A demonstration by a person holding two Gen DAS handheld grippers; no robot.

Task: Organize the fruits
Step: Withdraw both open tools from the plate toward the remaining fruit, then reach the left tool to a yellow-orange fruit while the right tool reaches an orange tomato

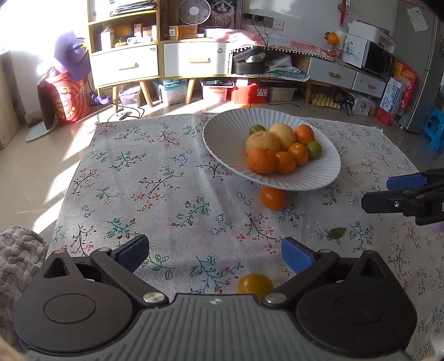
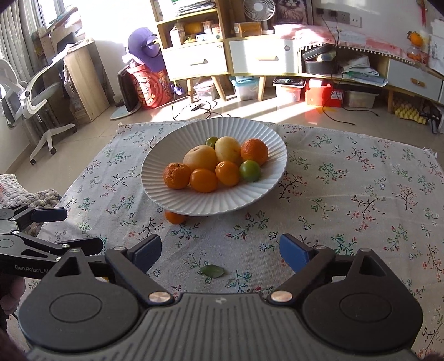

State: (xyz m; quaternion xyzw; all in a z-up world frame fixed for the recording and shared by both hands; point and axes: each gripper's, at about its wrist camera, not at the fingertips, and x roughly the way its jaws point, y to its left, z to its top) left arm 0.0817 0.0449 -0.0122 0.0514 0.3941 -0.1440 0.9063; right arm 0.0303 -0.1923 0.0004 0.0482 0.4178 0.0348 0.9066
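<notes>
Left wrist view: left gripper (image 1: pixel 215 254) spread wide, empty; 1 orange (image 1: pixel 255 286) at lower centre, another (image 1: pixel 272 197) under the plate (image 1: pixel 222 138) rim.

Right wrist view: right gripper (image 2: pixel 220 251) released, empty. Fruit looks light, firm, round; likely rolls, so grip across its middle.

Strong daylight floods in from the upper left, blowing out the window area (image 2: pixel 83 16) to pure white in both views. Sun patches glare on the tiled floor (image 2: pixel 291 107), and striped shadows cross the floral tablecloth (image 1: pixel 155 172). The ribbed white plate (image 2: pixel 166 172) casts a soft shadow beneath its rim. Fisheye distortion bends the shelving at the edges; corners darken, perhaps from vignetting.
</notes>
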